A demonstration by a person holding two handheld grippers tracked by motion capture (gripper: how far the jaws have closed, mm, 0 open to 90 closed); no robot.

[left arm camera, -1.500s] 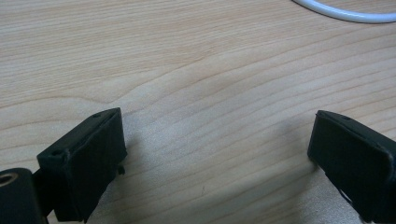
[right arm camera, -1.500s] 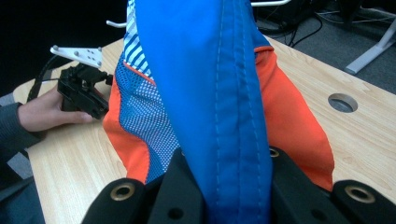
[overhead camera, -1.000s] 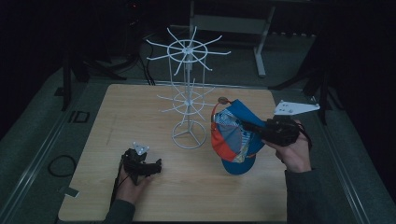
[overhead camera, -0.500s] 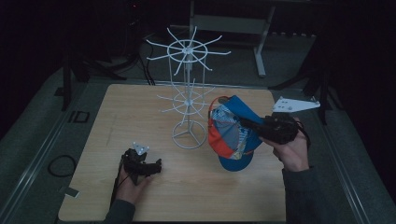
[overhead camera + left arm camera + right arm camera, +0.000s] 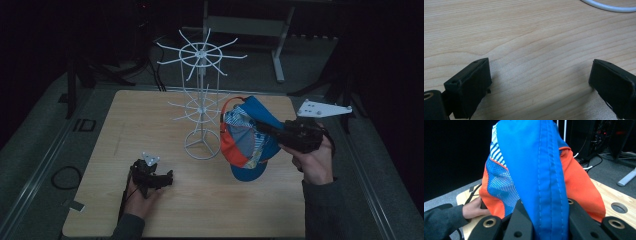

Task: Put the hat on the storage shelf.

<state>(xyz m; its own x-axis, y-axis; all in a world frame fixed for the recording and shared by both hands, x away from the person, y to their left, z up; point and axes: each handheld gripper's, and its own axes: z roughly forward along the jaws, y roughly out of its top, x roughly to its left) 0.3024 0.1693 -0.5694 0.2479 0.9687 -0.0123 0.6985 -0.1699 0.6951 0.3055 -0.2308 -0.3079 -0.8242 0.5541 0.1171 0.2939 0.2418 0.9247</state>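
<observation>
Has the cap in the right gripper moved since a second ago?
Yes. The cap, clamped in the right gripper, has shifted slightly left toward the white wire stand and lifted a little off the table.

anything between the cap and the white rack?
Nothing visible. The right gripper is shut on the blue-and-orange cap, holding it up just right of the white wire rack. The gap to the nearest prongs looks open. The left gripper rests on the table, away from that path.
</observation>
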